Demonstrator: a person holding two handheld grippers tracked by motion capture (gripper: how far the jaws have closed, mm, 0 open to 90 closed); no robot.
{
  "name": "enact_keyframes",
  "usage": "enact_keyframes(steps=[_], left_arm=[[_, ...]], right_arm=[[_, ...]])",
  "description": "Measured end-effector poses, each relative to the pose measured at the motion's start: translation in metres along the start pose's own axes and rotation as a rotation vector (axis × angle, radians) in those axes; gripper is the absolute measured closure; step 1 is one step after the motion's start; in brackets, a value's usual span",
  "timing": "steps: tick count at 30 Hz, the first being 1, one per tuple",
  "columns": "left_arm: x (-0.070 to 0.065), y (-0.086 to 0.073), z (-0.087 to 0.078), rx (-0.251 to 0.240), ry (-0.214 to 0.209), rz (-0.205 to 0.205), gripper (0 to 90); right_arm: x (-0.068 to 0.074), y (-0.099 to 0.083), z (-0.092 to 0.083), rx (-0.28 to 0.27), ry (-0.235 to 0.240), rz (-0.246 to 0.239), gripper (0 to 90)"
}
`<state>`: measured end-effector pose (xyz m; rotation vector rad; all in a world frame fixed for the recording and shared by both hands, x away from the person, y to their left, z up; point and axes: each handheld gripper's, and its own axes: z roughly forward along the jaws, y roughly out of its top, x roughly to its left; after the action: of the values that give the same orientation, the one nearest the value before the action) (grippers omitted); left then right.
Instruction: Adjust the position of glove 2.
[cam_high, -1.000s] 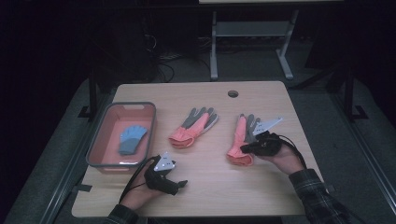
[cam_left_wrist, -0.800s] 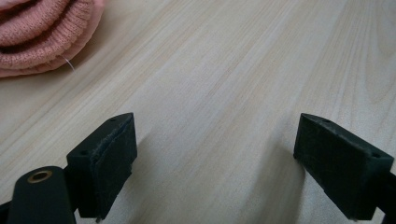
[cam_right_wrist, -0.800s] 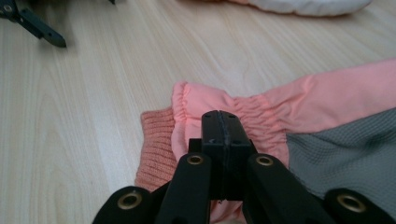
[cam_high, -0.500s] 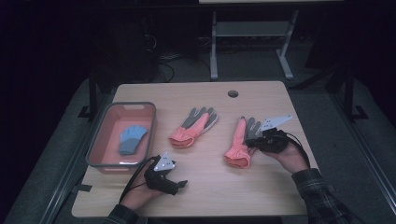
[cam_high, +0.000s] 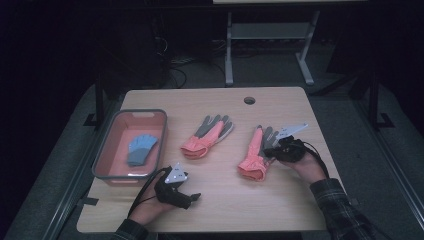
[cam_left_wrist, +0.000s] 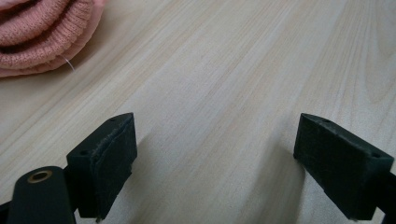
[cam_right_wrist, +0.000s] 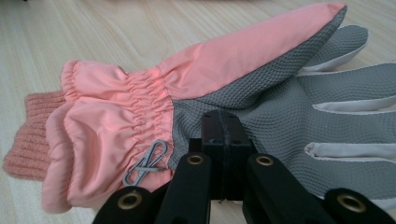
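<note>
Two pink-and-grey padded gloves lie on the light wooden table (cam_high: 280, 210). Your right gripper (cam_high: 270, 151) is clenched, jaws together over the grey textured palm of the right-hand glove (cam_high: 256, 152), near its gathered cuff; can't tell if it pinches fabric. Your left gripper (cam_high: 194, 198) is released, jaws wide over bare wood, short of the other glove (cam_high: 206, 136).

The glove (cam_right_wrist: 196, 88) is made of smooth pink cloth, a grey textured palm (cam_right_wrist: 280, 112) and a ribbed knit cuff (cam_right_wrist: 28, 140), with a small metal clip (cam_right_wrist: 147, 163) attached. The tabletop (cam_left_wrist: 224, 70) is seen as pale, matt wood grain. Matt black pads (cam_left_wrist: 105, 158) are carried on the tongs.
</note>
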<state>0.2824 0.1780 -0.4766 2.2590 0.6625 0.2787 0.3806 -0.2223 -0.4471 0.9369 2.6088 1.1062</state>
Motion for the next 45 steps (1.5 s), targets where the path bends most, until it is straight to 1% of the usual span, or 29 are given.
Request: enact_keyframes(steps=[4, 6, 7, 12, 15, 16, 17, 19, 20, 24, 25, 26, 28, 32, 33, 34, 37, 38, 39, 40, 42, 43, 45], left_arm=[[0.000, 0.000, 0.000, 0.000, 0.000, 0.000, 12.6], [0.000, 0.000, 0.000, 0.000, 0.000, 0.001, 12.6], [0.000, 0.000, 0.000, 0.000, 0.000, 0.001, 12.6], [0.000, 0.000, 0.000, 0.000, 0.000, 0.000, 12.6], [0.000, 0.000, 0.000, 0.000, 0.000, 0.001, 12.6], [0.000, 0.000, 0.000, 0.000, 0.000, 0.001, 12.6], [0.000, 0.000, 0.000, 0.000, 0.000, 0.000, 12.6], [0.000, 0.000, 0.000, 0.000, 0.000, 0.000, 12.6], [0.000, 0.000, 0.000, 0.000, 0.000, 0.000, 12.6], [0.000, 0.000, 0.000, 0.000, 0.000, 0.000, 12.6], [0.000, 0.000, 0.000, 0.000, 0.000, 0.001, 12.6], [0.000, 0.000, 0.000, 0.000, 0.000, 0.000, 12.6], [0.000, 0.000, 0.000, 0.001, 0.000, 0.001, 12.6], [0.000, 0.000, 0.000, 0.001, 0.000, -0.002, 12.6], [0.000, 0.000, 0.000, 0.001, 0.002, 0.006, 12.6], [0.000, 0.000, 0.000, 0.001, 0.002, 0.001, 12.6], [0.000, 0.000, 0.000, 0.000, 0.002, 0.001, 12.6], [0.000, 0.000, 0.000, 0.001, 0.002, 0.001, 12.6], [0.000, 0.000, 0.000, 0.001, 0.002, 0.002, 12.6], [0.000, 0.000, 0.000, 0.000, 0.002, 0.001, 12.6], [0.000, 0.000, 0.000, 0.000, 0.003, 0.004, 12.6], [0.000, 0.000, 0.000, 0.001, 0.003, 0.006, 12.6], [0.000, 0.001, 0.000, 0.010, 0.005, 0.002, 12.6]], right_arm=[[0.005, 0.001, 0.003, 0.004, 0.014, -0.020, 90.0], [0.009, 0.002, 0.005, 0.011, 0.026, -0.026, 90.0], [0.010, 0.003, 0.007, 0.010, 0.028, -0.040, 90.0], [0.023, 0.006, 0.011, 0.025, 0.051, -0.055, 90.0], [0.032, 0.008, 0.013, 0.030, 0.063, -0.065, 90.0], [0.035, 0.008, 0.014, 0.029, 0.069, -0.075, 89.9], [0.038, 0.008, 0.014, 0.033, 0.075, -0.069, 90.0], [0.044, 0.010, 0.015, 0.037, 0.087, -0.073, 90.0], [0.047, 0.010, 0.016, 0.038, 0.092, -0.083, 90.0], [0.059, 0.012, 0.019, 0.043, 0.108, -0.084, 89.9], [0.061, 0.013, 0.020, 0.048, 0.105, -0.104, 90.0], [0.066, 0.015, 0.021, 0.050, 0.116, -0.093, 90.0], [0.071, 0.017, 0.023, 0.055, 0.113, -0.111, 89.9], [0.083, 0.019, 0.026, 0.055, 0.142, -0.112, 89.9], [0.085, 0.019, 0.026, 0.057, 0.150, -0.117, 89.9], [0.088, 0.019, 0.027, 0.060, 0.150, -0.118, 89.9], [0.089, 0.020, 0.027, 0.064, 0.146, -0.139, 89.9], [0.090, 0.020, 0.026, 0.061, 0.157, -0.119, 89.9], [0.088, 0.020, 0.026, 0.058, 0.153, -0.138, 89.9], [0.088, 0.019, 0.026, 0.054, 0.157, -0.128, 89.7], [0.087, 0.020, 0.023, 0.041, 0.154, -0.130, 85.6], [0.087, 0.020, 0.021, 0.029, 0.155, -0.119, 81.3], [0.085, 0.020, 0.016, 0.000, 0.153, -0.109, 76.7]])
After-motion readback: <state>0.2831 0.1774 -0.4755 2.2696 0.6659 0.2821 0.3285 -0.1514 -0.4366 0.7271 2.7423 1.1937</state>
